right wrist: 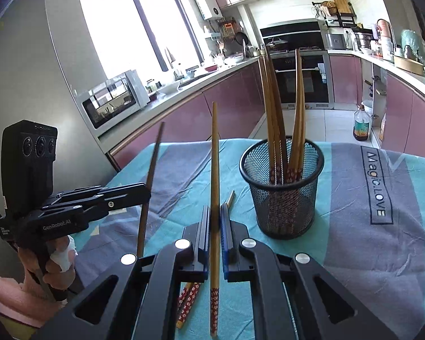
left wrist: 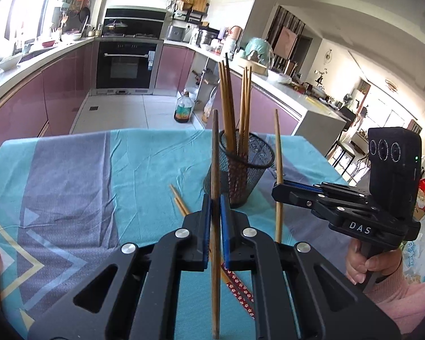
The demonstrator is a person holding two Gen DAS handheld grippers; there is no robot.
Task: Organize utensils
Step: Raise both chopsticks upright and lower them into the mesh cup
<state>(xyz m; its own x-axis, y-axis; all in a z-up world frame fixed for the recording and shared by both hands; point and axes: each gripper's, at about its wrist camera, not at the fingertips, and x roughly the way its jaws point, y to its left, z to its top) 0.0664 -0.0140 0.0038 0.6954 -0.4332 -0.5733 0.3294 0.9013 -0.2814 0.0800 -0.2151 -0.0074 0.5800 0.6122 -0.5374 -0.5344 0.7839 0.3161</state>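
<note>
A black mesh cup [right wrist: 282, 189] stands upright on the counter [right wrist: 382, 255], which is draped in a teal and grey cloth, and it holds a bundle of wooden chopsticks [right wrist: 272, 107] leaning apart in two clusters. Just beside the cup's base, nearer the cameras, two more chopsticks [left wrist: 180, 202] lie flat on the cloth, their red flowered ends [right wrist: 188, 297] showing under the right tool. The left tool [left wrist: 216, 206] is pressed together on a single darker chopstick [left wrist: 215, 187], pinching it near its middle so that it stands nearly upright above the cloth, near the cup. The right tool [right wrist: 215, 215] is likewise closed on a lighter chopstick [right wrist: 214, 170] with a red flowered end, held upright just beside the cup. Each tool appears side-on in the other's view, gripped by a hand [left wrist: 365, 266] in a pink sleeve, with its chopstick clamped between the jaws. Behind the counter a kitchen with an oven [left wrist: 124, 68] and a bottle [left wrist: 183, 107] on the floor
</note>
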